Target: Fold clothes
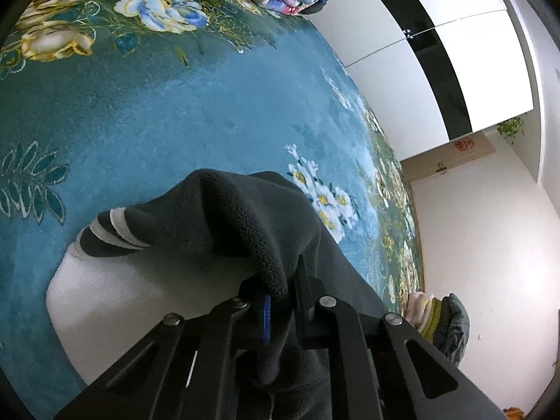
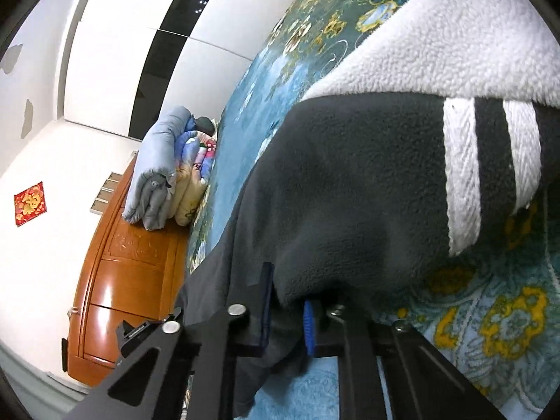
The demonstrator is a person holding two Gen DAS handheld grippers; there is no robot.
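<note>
Left wrist view: left hand-held gripper (image 1: 280, 301) pinches dark fleece garment (image 1: 227, 217), which spreads toward 11 o'clock over the bed (image 1: 210, 112).
Right wrist view: right hand-held gripper (image 2: 287, 311) pinches the same garment, running toward 1 o'clock.
Long axis: seems to span between both grippers.
Nearer hand: neither; both grip an edge.

A dark grey fleece garment (image 1: 245, 217) with a white fleece panel and two white woven stripes (image 2: 490, 164) hangs bunched and partly lifted above the blue floral bed cover.
</note>
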